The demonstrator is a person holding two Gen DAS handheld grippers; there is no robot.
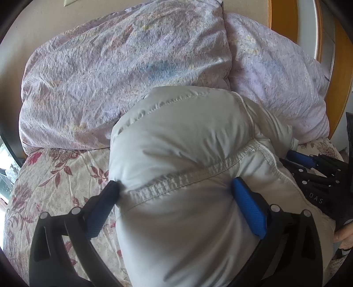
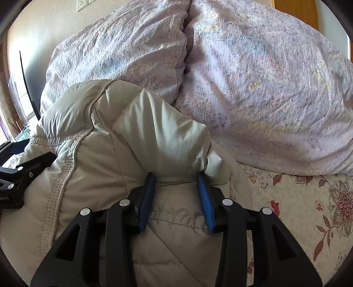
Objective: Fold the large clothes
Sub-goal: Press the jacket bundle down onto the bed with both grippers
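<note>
A puffy pale beige quilted jacket [image 1: 183, 136] lies bunched on the bed, with a thick stitched seam running across it. My left gripper [image 1: 176, 188] stands very wide around a fat roll of it. Both blue pads [image 1: 248, 209] dent the fabric, and creases spread from the tips. In the right wrist view the jacket [image 2: 123, 136] humps up in front of my right gripper [image 2: 175, 176], whose narrower jaws pinch a fold of it. The right gripper's blue pad [image 1: 300, 157] shows at the jacket's right side in the left wrist view. The left gripper's black frame [image 2: 15, 176] is at the left edge of the right wrist view.
Two crumpled lilac pillows [image 1: 123, 66] [image 2: 264, 88] are piled just behind the jacket. A floral bedsheet [image 1: 55, 181] [image 2: 297, 198] covers the bed on both sides. A wooden board [image 1: 284, 19] and a wall socket [image 2: 81, 5] stand behind. A person's hand [image 1: 344, 236] is at the right edge.
</note>
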